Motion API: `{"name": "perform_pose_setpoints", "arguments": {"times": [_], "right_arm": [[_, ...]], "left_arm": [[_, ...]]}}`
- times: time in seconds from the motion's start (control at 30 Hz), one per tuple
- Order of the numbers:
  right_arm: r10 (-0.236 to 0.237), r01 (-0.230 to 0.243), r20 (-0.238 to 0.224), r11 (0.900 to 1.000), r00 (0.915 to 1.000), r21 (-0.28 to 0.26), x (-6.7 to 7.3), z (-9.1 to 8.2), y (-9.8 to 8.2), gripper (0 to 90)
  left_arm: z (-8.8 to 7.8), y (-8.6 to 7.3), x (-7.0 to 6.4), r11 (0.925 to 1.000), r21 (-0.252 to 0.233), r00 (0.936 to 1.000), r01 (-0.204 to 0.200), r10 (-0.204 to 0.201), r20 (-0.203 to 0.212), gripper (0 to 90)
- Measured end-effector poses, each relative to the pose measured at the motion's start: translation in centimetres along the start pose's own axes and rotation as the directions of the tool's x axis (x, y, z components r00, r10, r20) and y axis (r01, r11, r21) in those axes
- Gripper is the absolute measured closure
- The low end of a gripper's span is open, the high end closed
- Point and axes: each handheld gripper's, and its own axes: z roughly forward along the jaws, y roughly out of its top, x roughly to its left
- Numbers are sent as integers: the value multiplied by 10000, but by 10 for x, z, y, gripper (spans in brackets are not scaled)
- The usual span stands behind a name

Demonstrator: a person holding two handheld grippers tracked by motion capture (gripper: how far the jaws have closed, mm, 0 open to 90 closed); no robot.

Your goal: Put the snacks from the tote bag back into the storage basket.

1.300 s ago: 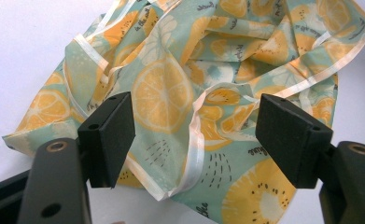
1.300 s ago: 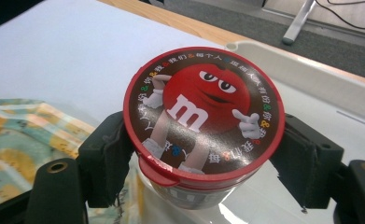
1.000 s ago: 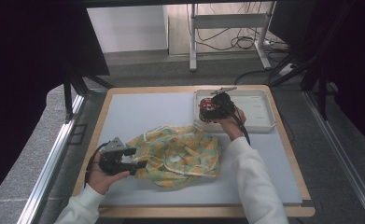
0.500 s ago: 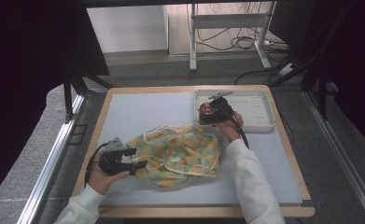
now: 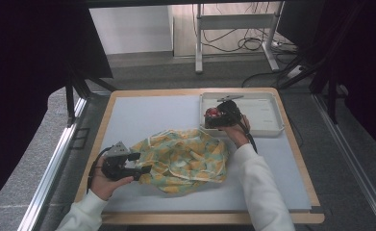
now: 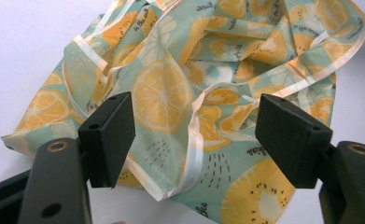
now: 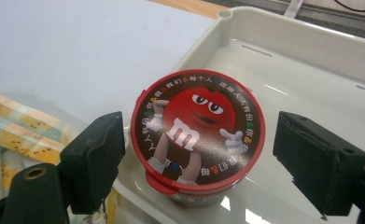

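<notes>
Since the earlier high view, the right gripper [image 7: 196,154] has let its jaws spread wider around the M&M's candy tub [image 7: 198,135]; the hand itself has barely shifted, and the left hand and the cloth bag look unchanged.

From the right gripper view, the round tub with its red-rimmed lid (a red cartoon candy figure printed on a brown field) stands upright just inside the near corner of the white tray [image 7: 311,51]. Both black pads stand clear of its sides, with a visible gap on each, so the jaws are open with the tub between them and not gripped. In the high view the right gripper [image 5: 222,114] sits over the tray's left end, at the far right part of the grey table mat [image 5: 142,115].

The left gripper [image 6: 196,135] is also open: its two pads hover apart above the lemon-print cloth bag [image 6: 208,74], over a pale-trimmed edge of the fabric, pressing on nothing that can be seen. In the high view the left gripper [image 5: 142,169] points at the bag's left edge. The bag [image 5: 185,156] lies crumpled on the mat between the two hands, its far right corner close beside the tray.
</notes>
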Motion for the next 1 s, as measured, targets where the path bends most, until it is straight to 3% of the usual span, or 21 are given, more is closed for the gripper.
{"name": "perform_pose_setpoints", "arguments": {"times": [0.57, 1.0], "right_arm": [[-47, 16, -476, 9979, 9989, -652, 6, -29, 1, 162], [-774, 625, -1065, 9886, 9913, -1368, 18, -80, -24, 174]], "left_arm": [[0, 0, 1, 10000, 5, 10000, -26, 26, -61, 289], [-1, 0, 1, 10000, -38, 10000, 4, -4, -79, 288]]}}
